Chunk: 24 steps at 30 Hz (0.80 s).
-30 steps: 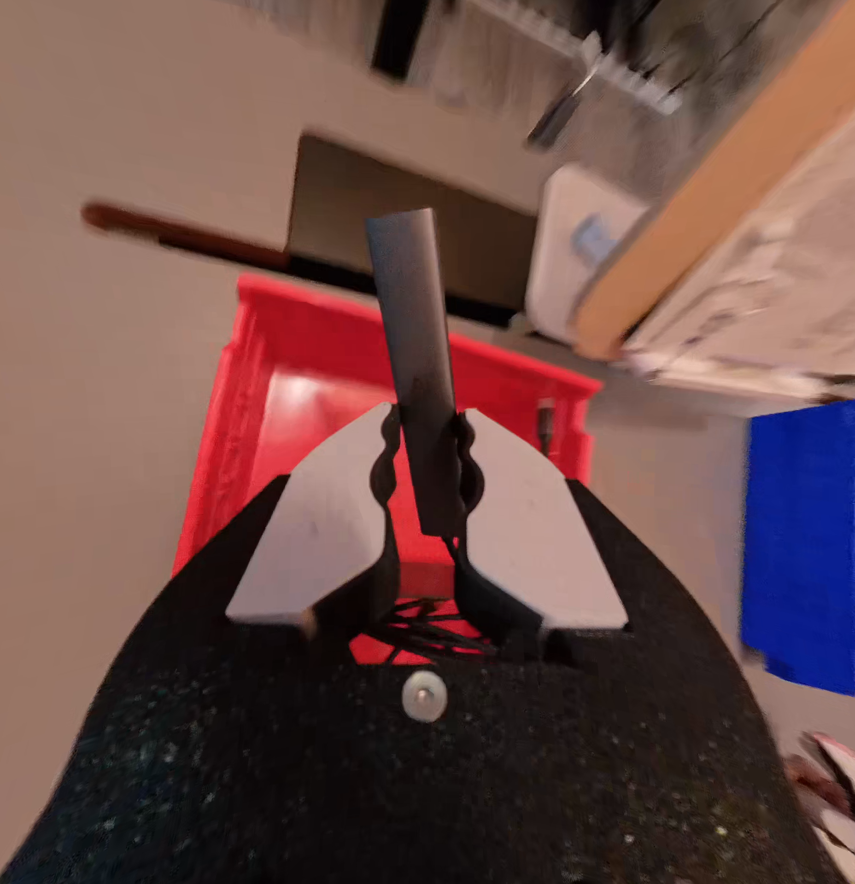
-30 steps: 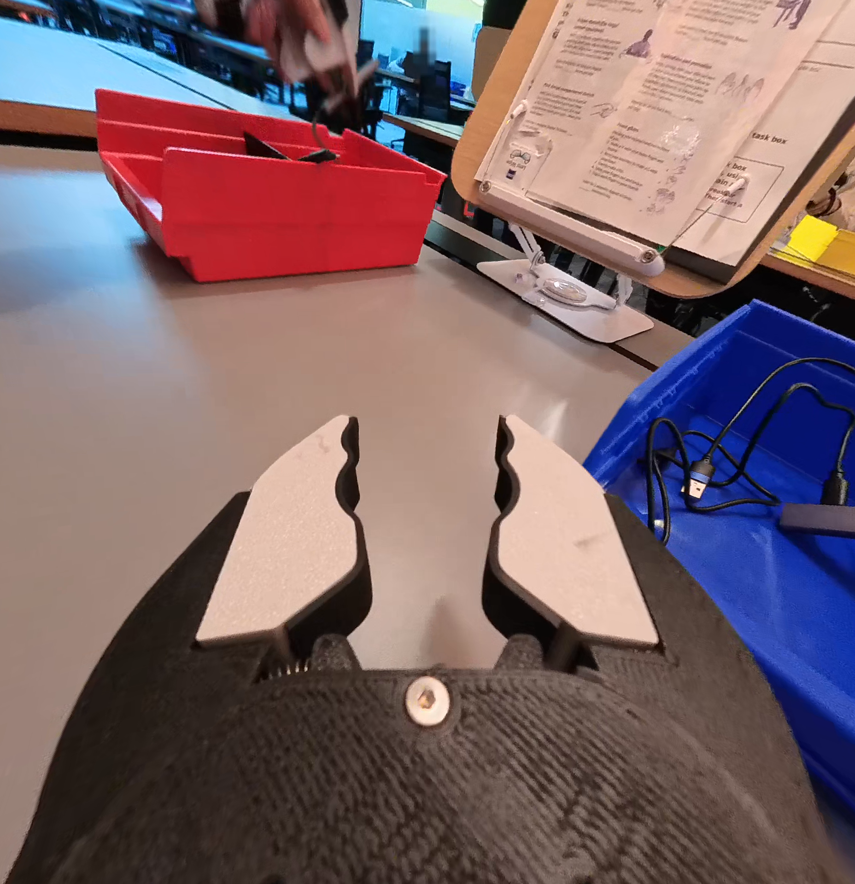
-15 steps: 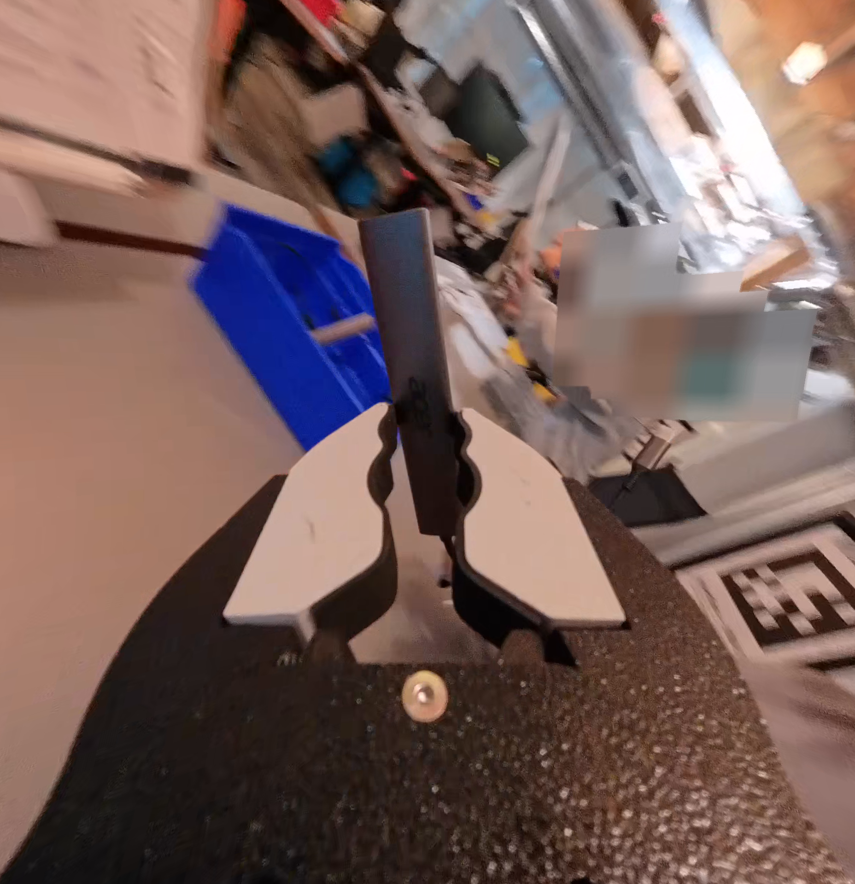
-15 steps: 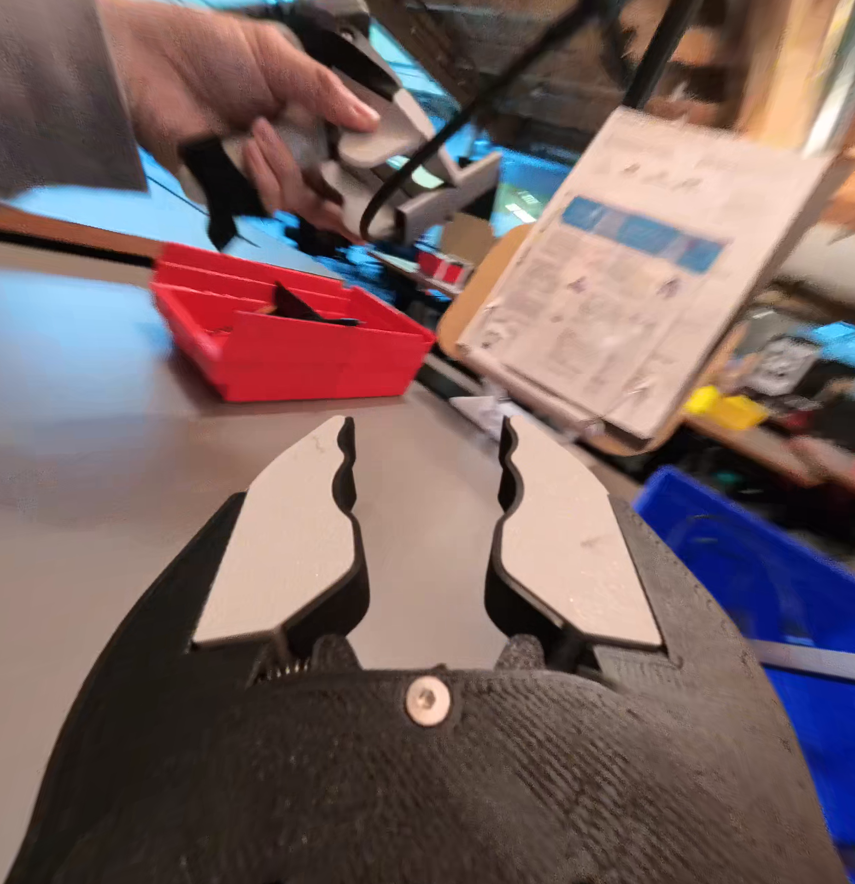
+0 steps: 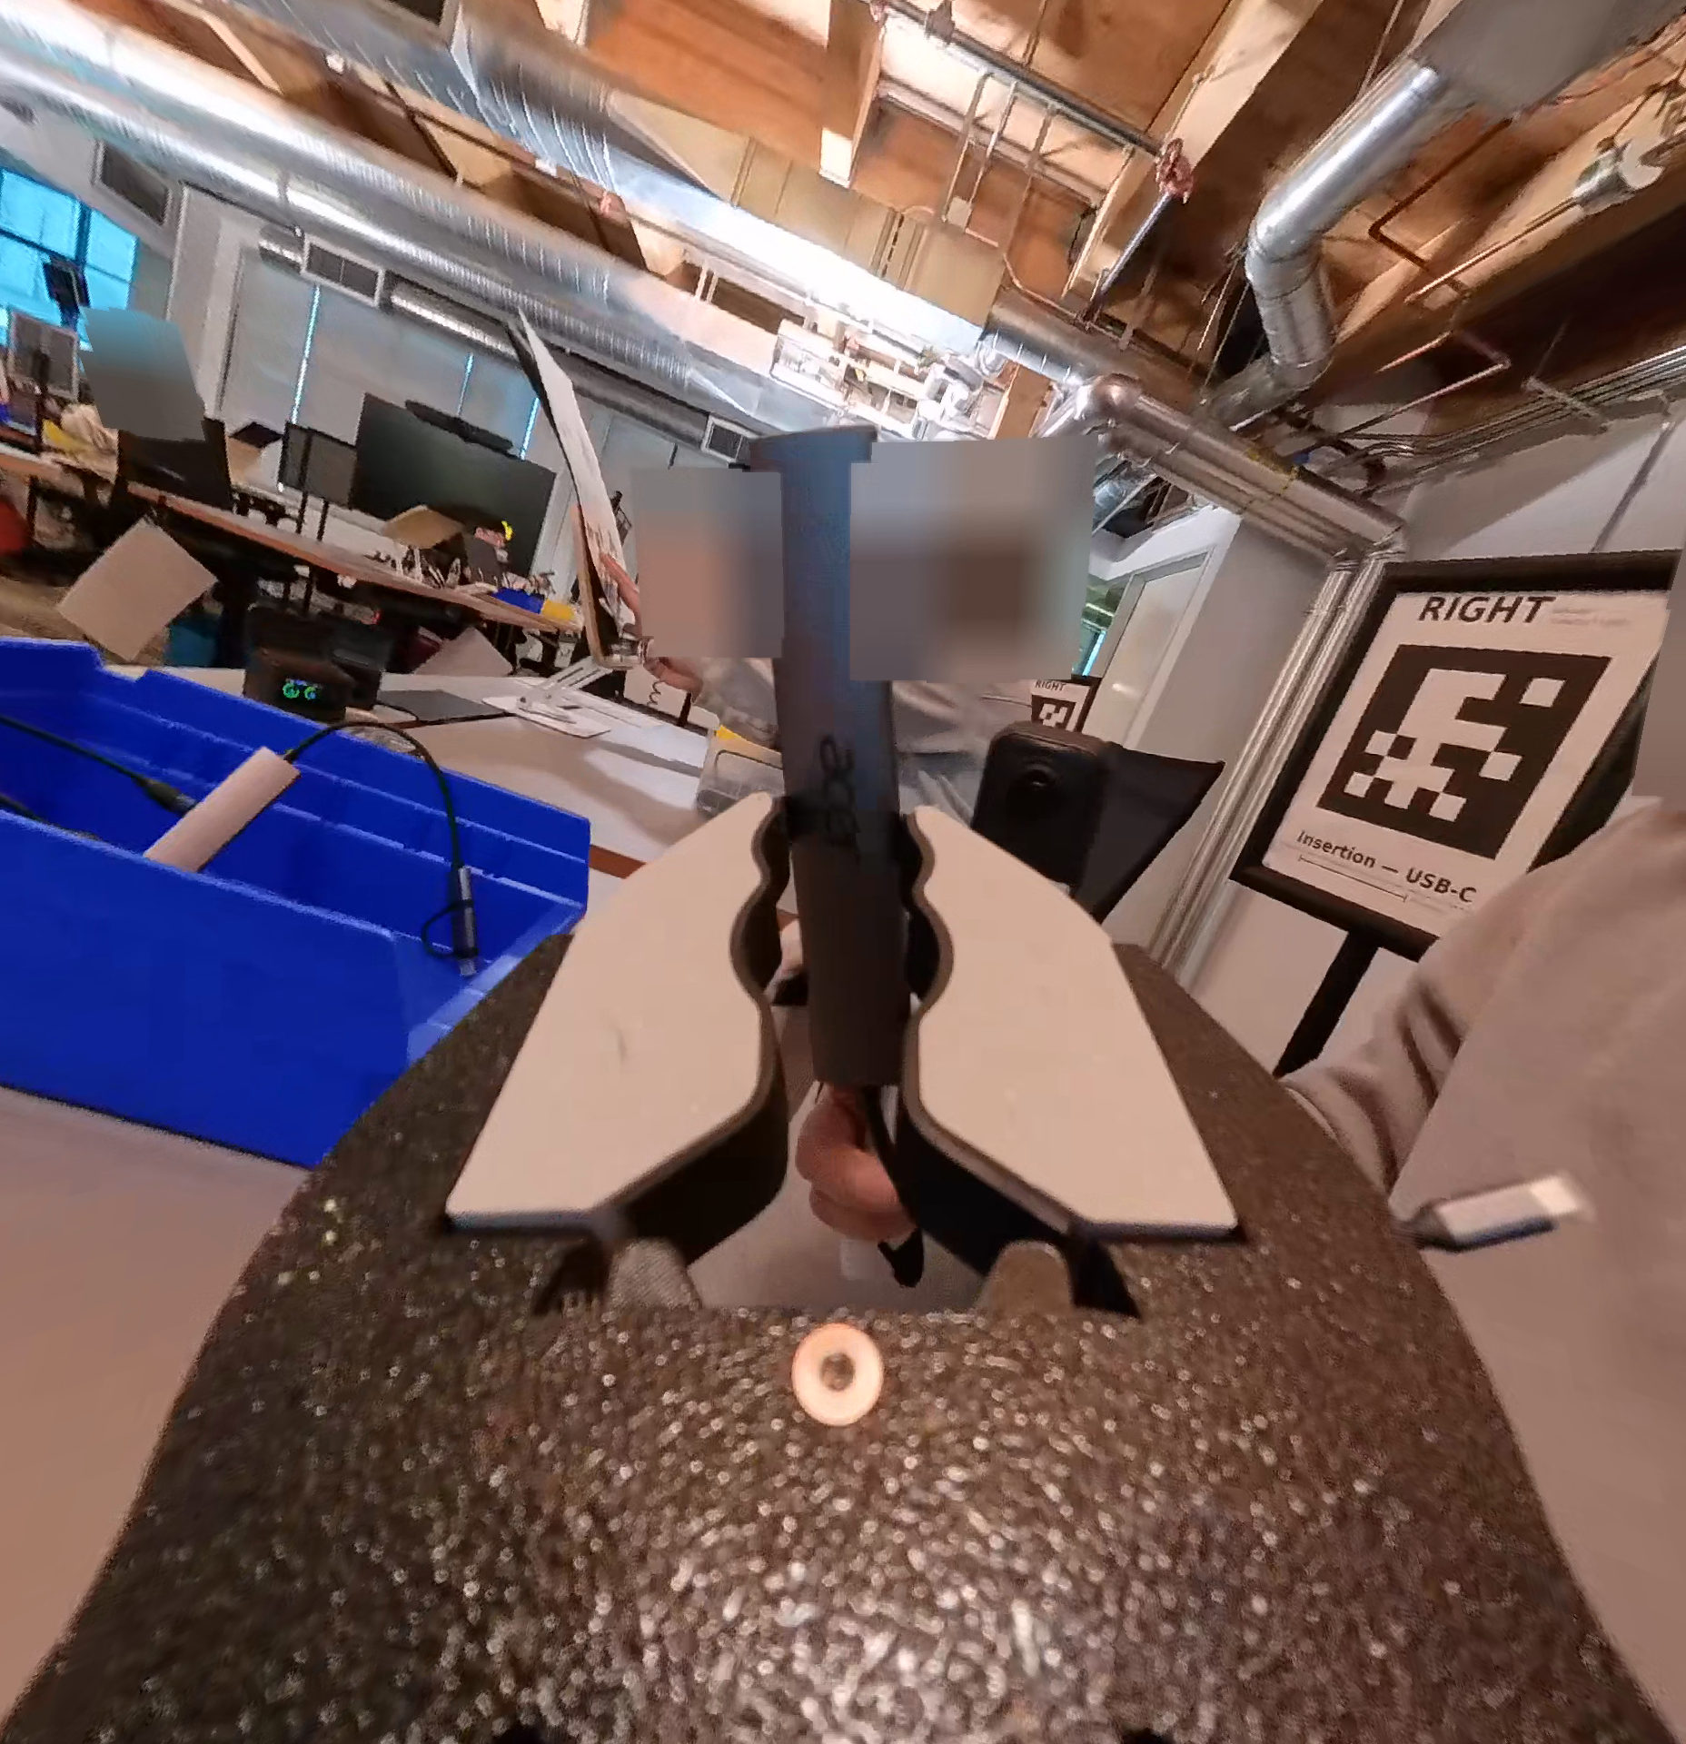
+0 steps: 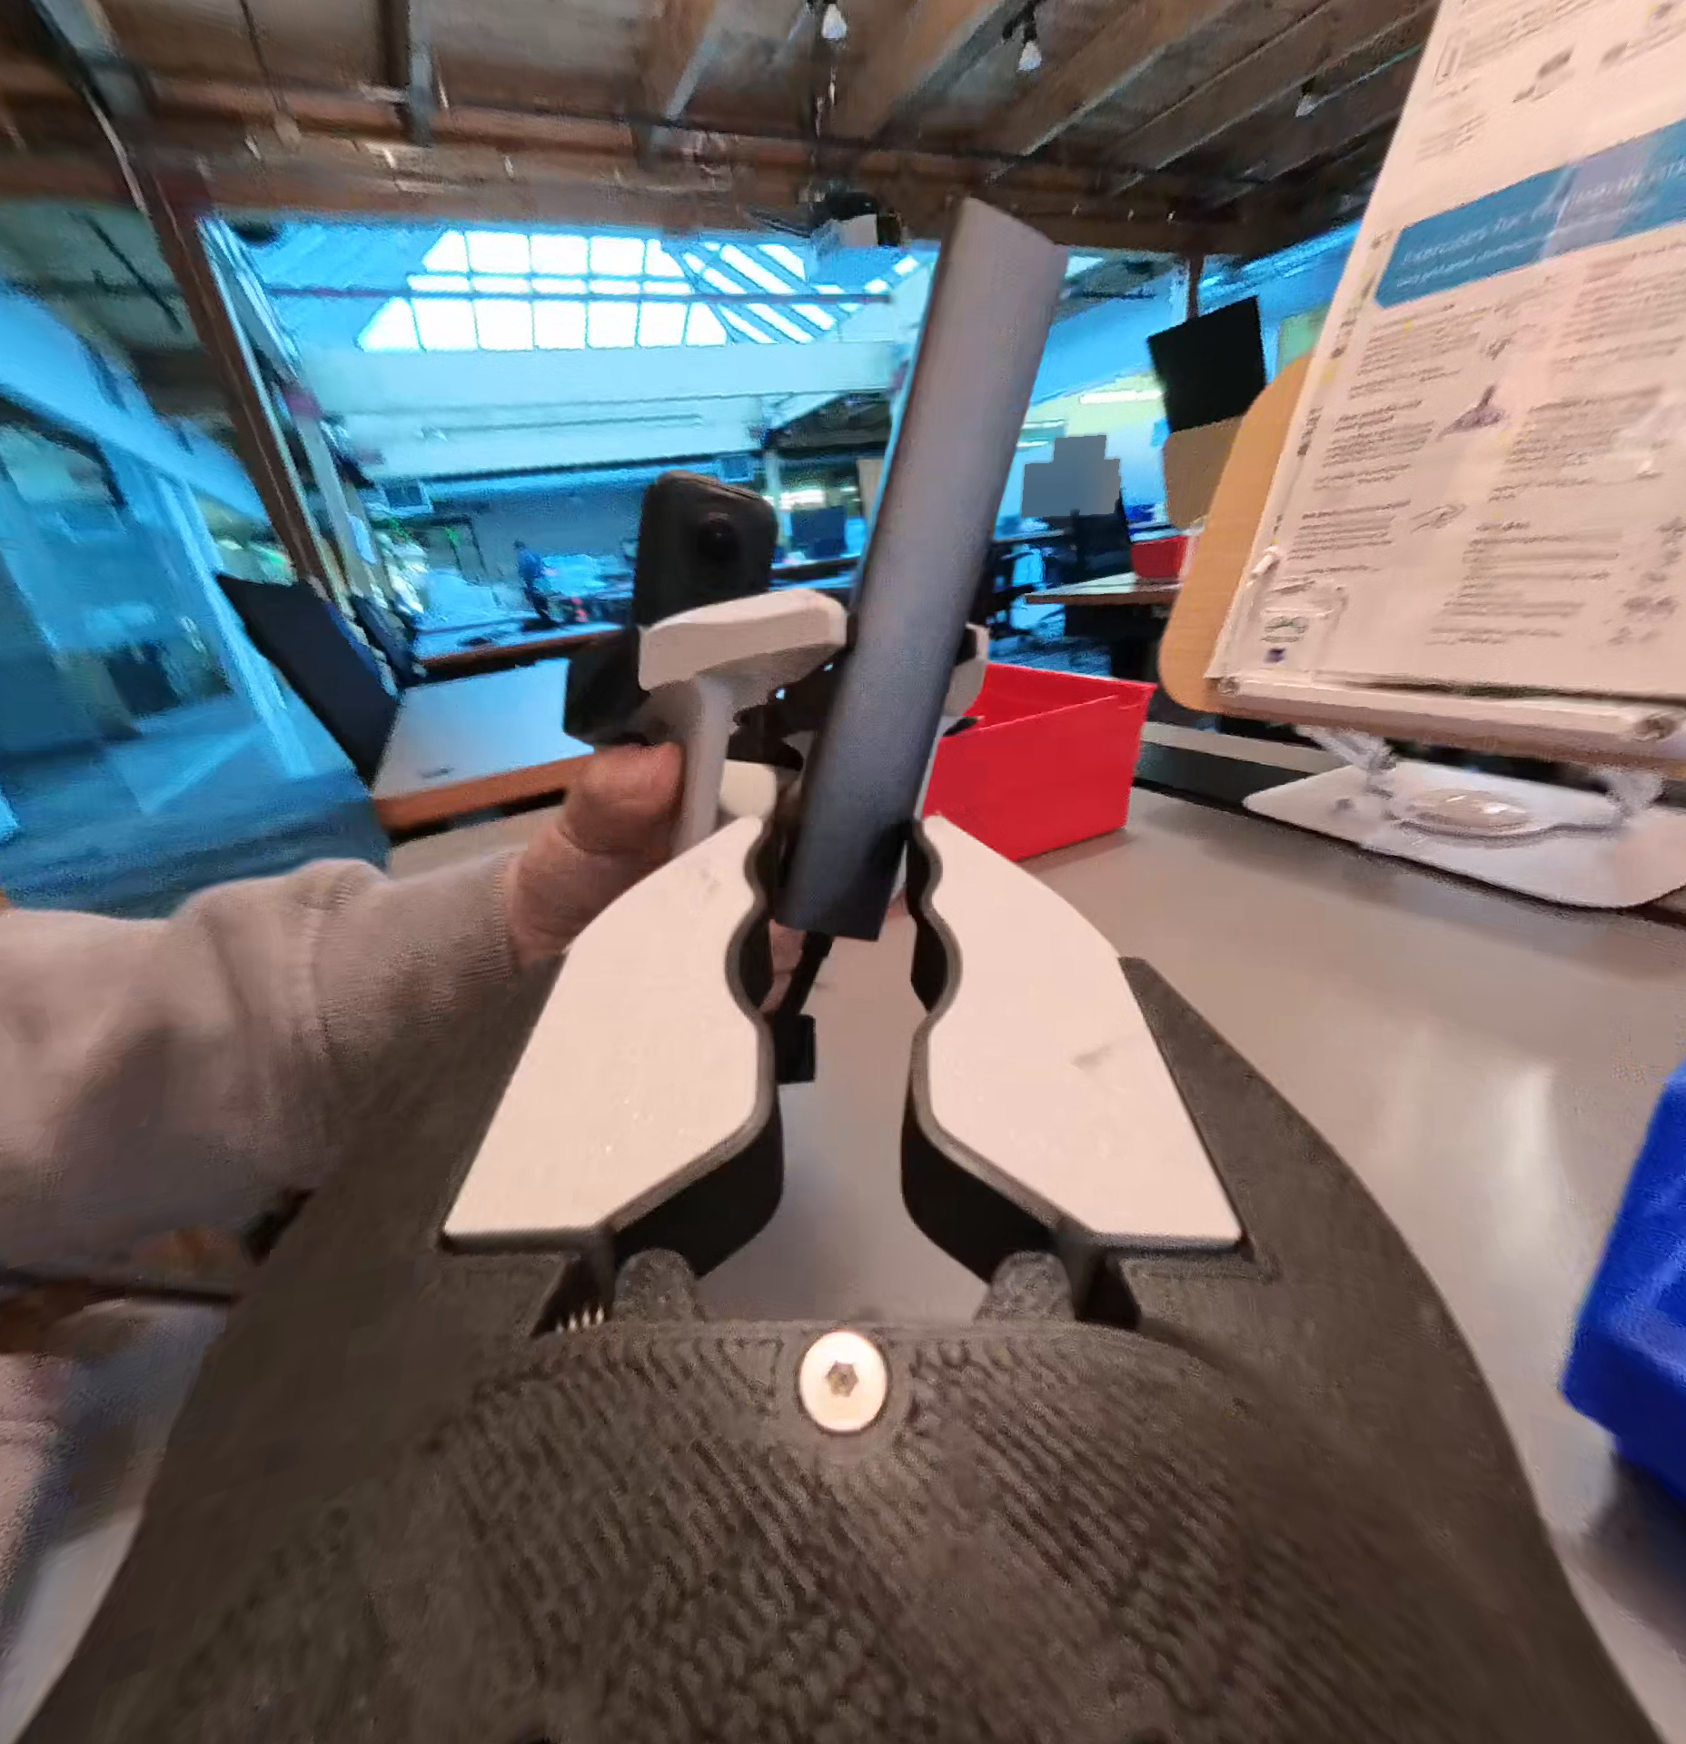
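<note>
dark slim bar (image 5: 834,821), one item, long and flat, with a short black cable (image 6: 794,991) hanging from its lower end. you have it pinched in your left gripper (image 5: 837,934), both fingers pressed on its lower part, the long axis running straight out along the fingers and upward, most of its length standing clear past the tips.

right gripper (image 6: 837,906), spread. its fingers stand apart to either side of the same bar's lower end, where the cable leaves it. in the right wrist view the bar leans a little to the right across the gap, close to both pads; contact with either pad cannot be told. the cable end dangles beside the left finger (image 6: 632,1057), inside the gap.

relation to note: the two grippers face each other, the bar between them, held by your left and straddled, not clamped, by your right. bar's lower end is the part nearest your right gripper; its free upper end points away and up.

hand (image 6: 603,830), grey sleeve, gripping the left tool's handle, left of the bar in the right wrist view.

also present: blue bin (image 5: 254,906) with cables and a pale bar, left of your left gripper; red bin (image 6: 1037,755) on the grey table (image 6: 1339,991), well behind; document stand (image 6: 1481,425) at right; marker sign (image 5: 1472,755) on a stand.
</note>
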Motion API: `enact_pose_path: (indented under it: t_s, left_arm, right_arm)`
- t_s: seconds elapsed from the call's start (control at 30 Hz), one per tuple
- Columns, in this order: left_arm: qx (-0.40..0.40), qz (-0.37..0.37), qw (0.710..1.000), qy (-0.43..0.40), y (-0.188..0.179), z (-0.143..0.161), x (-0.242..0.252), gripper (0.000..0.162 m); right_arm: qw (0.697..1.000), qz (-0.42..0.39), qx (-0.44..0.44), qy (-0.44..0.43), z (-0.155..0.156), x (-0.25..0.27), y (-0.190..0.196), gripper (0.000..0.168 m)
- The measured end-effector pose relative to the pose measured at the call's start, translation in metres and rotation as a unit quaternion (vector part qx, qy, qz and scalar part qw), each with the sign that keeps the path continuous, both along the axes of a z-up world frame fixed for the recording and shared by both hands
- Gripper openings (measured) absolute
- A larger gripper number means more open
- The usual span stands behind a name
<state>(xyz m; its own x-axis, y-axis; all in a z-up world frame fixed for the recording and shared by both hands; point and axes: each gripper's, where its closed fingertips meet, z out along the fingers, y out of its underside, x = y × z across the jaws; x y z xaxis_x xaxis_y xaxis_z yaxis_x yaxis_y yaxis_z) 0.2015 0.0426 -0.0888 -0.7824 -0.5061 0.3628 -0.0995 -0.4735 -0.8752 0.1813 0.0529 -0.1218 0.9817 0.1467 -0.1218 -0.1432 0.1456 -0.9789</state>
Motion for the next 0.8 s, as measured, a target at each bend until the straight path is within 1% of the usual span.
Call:
enact_pose_path:
  t_s: [0.13, 0.2, 0.23, 0.27, 0.3, 0.33, 0.37, 0.4, 0.43, 0.47, 0.5, 0.53, 0.6, 0.63, 0.67, 0.7, 0.73, 0.8]
  left_arm:
    - [0.018, 0.007, 0.999, -0.031, -0.003, 0.001, -0.007, 0.021]
    - [0.039, 0.012, 0.999, -0.015, -0.002, -0.001, -0.009, 0.023]
    - [0.056, 0.024, 0.998, -0.002, 0.002, -0.003, -0.008, 0.035]
    - [0.078, 0.035, 0.996, 0.011, 0.006, -0.005, -0.009, 0.047]
    - [0.103, 0.041, 0.993, 0.026, 0.009, -0.006, -0.011, 0.052]
    - [0.131, 0.040, 0.990, 0.040, 0.012, -0.006, -0.016, 0.052]
    - [0.161, 0.040, 0.985, 0.053, 0.014, -0.007, -0.020, 0.053]
    - [0.192, 0.047, 0.978, 0.063, 0.016, -0.006, -0.024, 0.056]
    - [0.226, 0.062, 0.970, 0.065, 0.018, -0.003, -0.026, 0.055]
    - [0.262, 0.084, 0.959, 0.064, 0.020, 0.000, -0.026, 0.053]
    - [0.302, 0.103, 0.946, 0.058, 0.022, 0.001, -0.026, 0.049]
    - [0.345, 0.107, 0.931, 0.052, 0.020, 0.001, -0.029, 0.044]
    - [0.420, 0.098, 0.900, 0.064, 0.017, -0.010, -0.034, 0.043]
    - [0.449, 0.091, 0.885, 0.076, 0.016, -0.018, -0.036, 0.036]
    - [0.470, 0.081, 0.875, 0.082, 0.015, -0.024, -0.038, 0.022]
    - [0.480, 0.079, 0.870, 0.077, 0.013, -0.027, -0.040, 0.011]
    - [0.482, 0.081, 0.870, 0.064, 0.011, -0.027, -0.040, 0.011]
    - [0.477, 0.080, 0.873, 0.057, 0.010, -0.029, -0.042, 0.011]
  right_arm:
    - [0.998, -0.025, -0.005, -0.054, -0.001, -0.001, -0.001, 0.024]
    - [0.988, -0.081, -0.008, -0.132, -0.002, 0.010, -0.005, 0.023]
    - [0.971, -0.138, -0.018, -0.195, -0.002, 0.021, -0.009, 0.023]
    - [0.943, -0.195, -0.021, -0.269, 0.001, 0.032, -0.015, 0.023]
    - [0.905, -0.245, -0.023, -0.347, 0.005, 0.041, -0.023, 0.023]
    - [0.854, -0.294, -0.028, -0.429, 0.009, 0.048, -0.030, 0.023]
    - [0.795, -0.334, -0.035, -0.506, 0.012, 0.053, -0.037, 0.023]
    - [0.741, -0.353, -0.042, -0.570, 0.012, 0.054, -0.040, 0.023]
    - [0.699, -0.359, -0.045, -0.617, 0.010, 0.053, -0.041, 0.023]
    - [0.668, -0.366, -0.045, -0.646, 0.007, 0.051, -0.040, 0.023]
    - [0.655, -0.370, -0.041, -0.657, 0.006, 0.049, -0.039, 0.023]
    - [0.656, -0.369, -0.039, -0.658, 0.004, 0.046, -0.037, 0.023]
    - [0.658, -0.368, -0.031, -0.656, 0.004, 0.039, -0.033, 0.023]
    - [0.657, -0.367, -0.027, -0.658, 0.004, 0.036, -0.032, 0.023]
    - [0.660, -0.361, -0.030, -0.659, 0.003, 0.033, -0.030, 0.023]
    - [0.660, -0.358, -0.031, -0.659, 0.002, 0.032, -0.028, 0.023]
    - [0.660, -0.359, -0.031, -0.659, 0.002, 0.032, -0.028, 0.023]
    - [0.678, -0.344, -0.027, -0.649, -0.002, 0.032, -0.027, 0.023]
